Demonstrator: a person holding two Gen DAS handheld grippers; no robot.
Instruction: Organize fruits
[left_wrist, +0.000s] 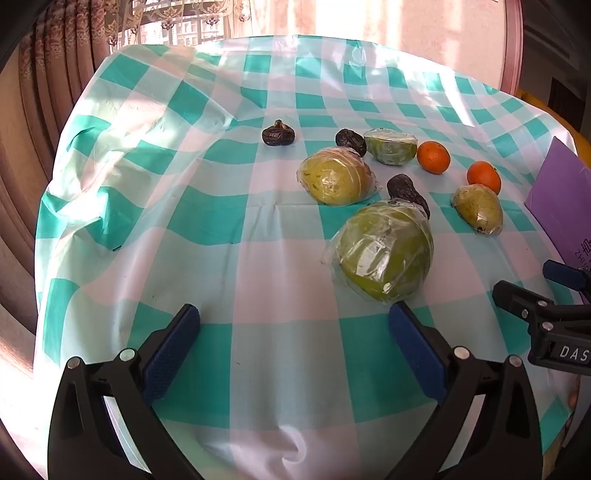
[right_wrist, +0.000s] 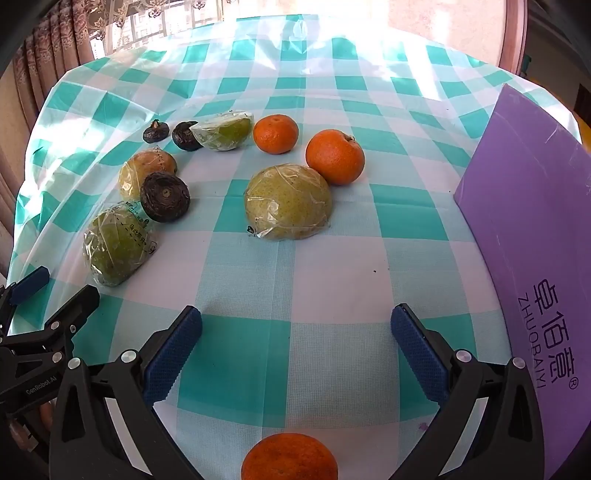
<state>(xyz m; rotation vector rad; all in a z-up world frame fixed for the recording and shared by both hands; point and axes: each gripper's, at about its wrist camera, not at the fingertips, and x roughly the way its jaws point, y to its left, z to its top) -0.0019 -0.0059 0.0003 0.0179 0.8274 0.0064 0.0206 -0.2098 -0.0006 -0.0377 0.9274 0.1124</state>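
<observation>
Counting across both wrist views, taking the purple box as landmark. Four plastic-wrapped green pears are lying left of it. Three oranges are sitting nearest it, one at the right wrist view's bottom edge. Three dark wrinkled fruits are sitting farthest left of it.

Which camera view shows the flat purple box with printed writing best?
The right wrist view. There the flat purple box fills the right side, leaning up from the checked tablecloth, and its printed writing is readable. The left wrist view shows only a small corner of it at the right edge, with a scrap of writing.
</observation>
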